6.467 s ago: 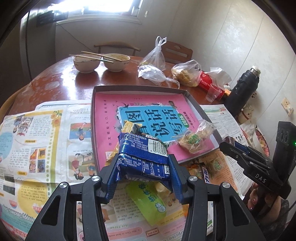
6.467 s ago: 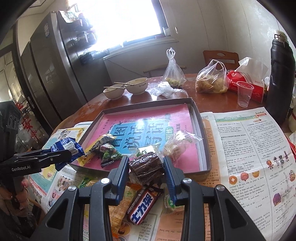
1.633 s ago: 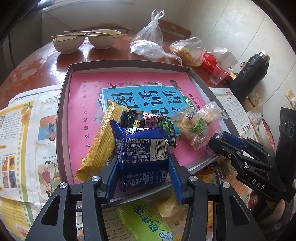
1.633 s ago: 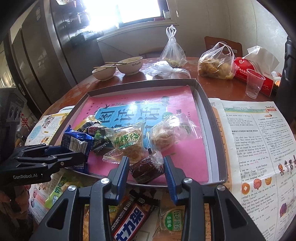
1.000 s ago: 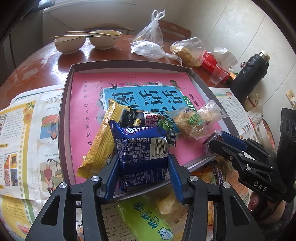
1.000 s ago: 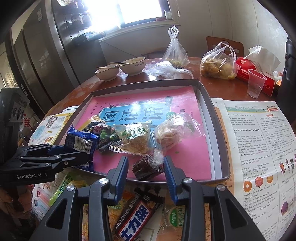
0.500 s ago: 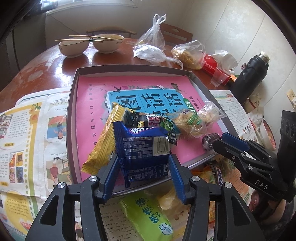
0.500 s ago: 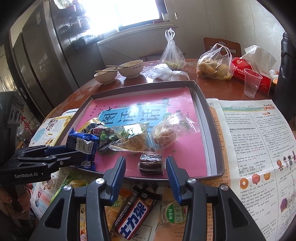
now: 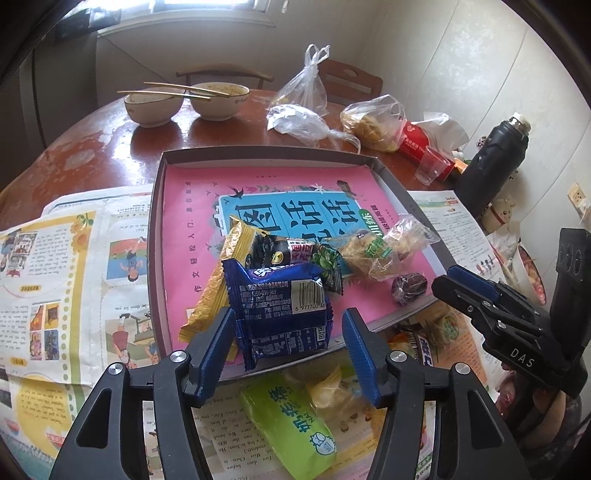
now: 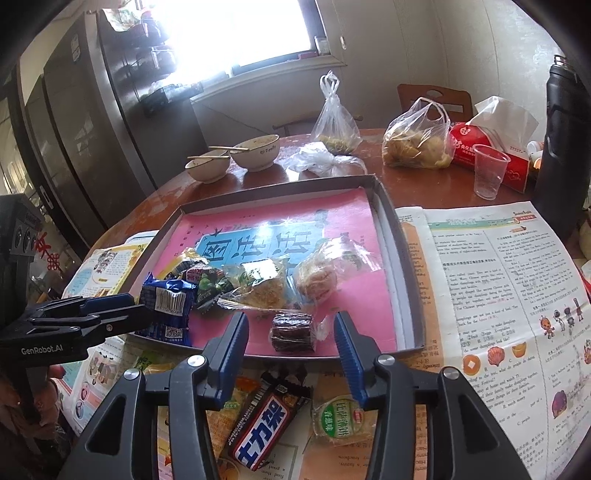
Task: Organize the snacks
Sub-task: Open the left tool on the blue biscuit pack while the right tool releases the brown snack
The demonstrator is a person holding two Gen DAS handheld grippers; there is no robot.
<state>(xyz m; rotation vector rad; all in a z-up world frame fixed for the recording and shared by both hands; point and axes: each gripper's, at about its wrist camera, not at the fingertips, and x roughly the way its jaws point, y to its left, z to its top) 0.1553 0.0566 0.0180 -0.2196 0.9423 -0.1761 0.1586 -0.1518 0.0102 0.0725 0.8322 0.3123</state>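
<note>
Left tool (image 9: 288, 354): jaws apart and just been widening; the blue snack packet (image 9: 280, 306) lies between them, untouched by the pads.
Blue snack packet: rests on the near rim of the tray (image 9: 155, 229), overlapping a gold packet (image 9: 210, 291).
Right tool (image 10: 291, 343): jaws apart, just been widening, clear of the dark wrapped cake (image 10: 293, 332).
Dark wrapped cake: lies inside the tray near its front edge.
Tabletop (image 10: 417, 184): candy bar (image 10: 266, 424) lies outside the tray.

Daylight from window (image 10: 236, 33) at rear, blown out in right wrist view. Glare on tray (image 10: 388, 206) liner and table (image 9: 92, 147). Strong fisheye warp, dark vignette at corners. Centre sharp, no motion blur; fridge side dim.
</note>
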